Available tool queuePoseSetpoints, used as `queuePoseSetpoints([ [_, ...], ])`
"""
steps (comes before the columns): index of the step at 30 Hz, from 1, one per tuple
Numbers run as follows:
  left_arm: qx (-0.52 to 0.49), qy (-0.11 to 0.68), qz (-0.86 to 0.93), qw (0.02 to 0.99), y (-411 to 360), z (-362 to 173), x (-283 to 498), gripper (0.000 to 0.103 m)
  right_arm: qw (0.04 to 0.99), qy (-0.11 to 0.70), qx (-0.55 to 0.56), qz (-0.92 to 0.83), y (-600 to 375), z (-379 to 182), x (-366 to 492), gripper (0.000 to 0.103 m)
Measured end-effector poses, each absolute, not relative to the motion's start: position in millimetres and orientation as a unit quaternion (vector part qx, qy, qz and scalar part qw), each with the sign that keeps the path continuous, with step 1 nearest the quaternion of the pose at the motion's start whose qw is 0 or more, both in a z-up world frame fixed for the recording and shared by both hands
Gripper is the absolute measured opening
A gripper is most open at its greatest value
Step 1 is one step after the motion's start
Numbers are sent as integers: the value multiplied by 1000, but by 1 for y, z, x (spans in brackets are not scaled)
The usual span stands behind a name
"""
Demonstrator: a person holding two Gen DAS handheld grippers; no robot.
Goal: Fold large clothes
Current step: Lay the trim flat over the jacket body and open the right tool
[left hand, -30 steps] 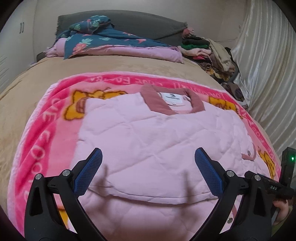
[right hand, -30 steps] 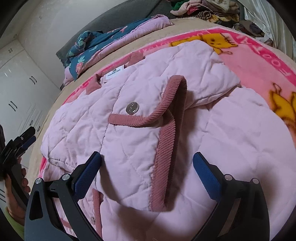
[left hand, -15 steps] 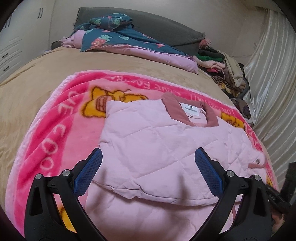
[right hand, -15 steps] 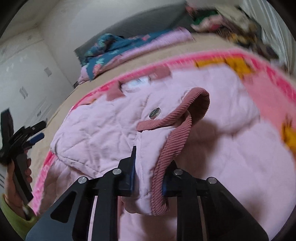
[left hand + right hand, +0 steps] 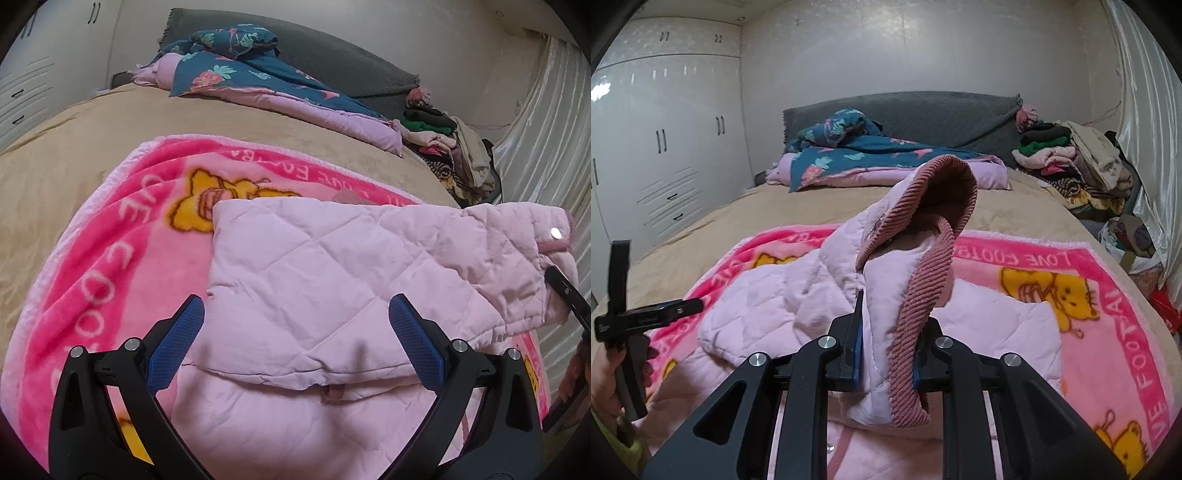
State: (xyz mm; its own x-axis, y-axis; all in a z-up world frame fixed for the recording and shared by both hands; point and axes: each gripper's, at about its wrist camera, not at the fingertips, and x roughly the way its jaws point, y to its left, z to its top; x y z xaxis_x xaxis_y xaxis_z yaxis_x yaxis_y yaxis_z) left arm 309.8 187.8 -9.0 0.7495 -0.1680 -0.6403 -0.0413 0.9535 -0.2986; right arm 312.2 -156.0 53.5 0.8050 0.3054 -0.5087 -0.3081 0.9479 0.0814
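A pale pink quilted jacket (image 5: 768, 295) with dusty-rose ribbed trim lies mid-frame on a pink cartoon blanket (image 5: 1108, 295) over the bed (image 5: 812, 206); its cuffed sleeve (image 5: 923, 280) rises at centre, pinched tight in the right hand-held gripper (image 5: 886, 354); the left hand-held gripper (image 5: 295, 343) hovers wide open, empty, above the folded quilting.

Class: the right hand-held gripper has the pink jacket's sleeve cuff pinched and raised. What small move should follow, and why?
Probably carry the cuff across the pink jacket and lay it on the body. The right hand-held gripper is shut on it, the sleeve hangs unfolded, and the left hand-held gripper is open and empty.
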Motion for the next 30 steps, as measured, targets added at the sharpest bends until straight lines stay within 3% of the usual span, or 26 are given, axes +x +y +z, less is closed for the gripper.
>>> queuePoseSetpoints([
  [13, -107, 362, -36, 925, 162, -17, 318, 93, 931, 343, 39, 115, -172, -3, 343, 19],
  [17, -85, 360, -42, 928, 153, -17, 321, 93, 928, 355, 44, 107, -177, -15, 347, 24],
  [20, -73, 360, -44, 929, 146, -18, 324, 93, 927, 360, 45, 98, -181, -21, 348, 32],
  [26, -60, 365, -54, 928, 139, -25, 332, 93, 930, 363, 17, 61, -184, -25, 347, 61],
  [30, -50, 370, -62, 926, 133, -27, 337, 91, 935, 353, -6, 44, -185, -24, 343, 68],
])
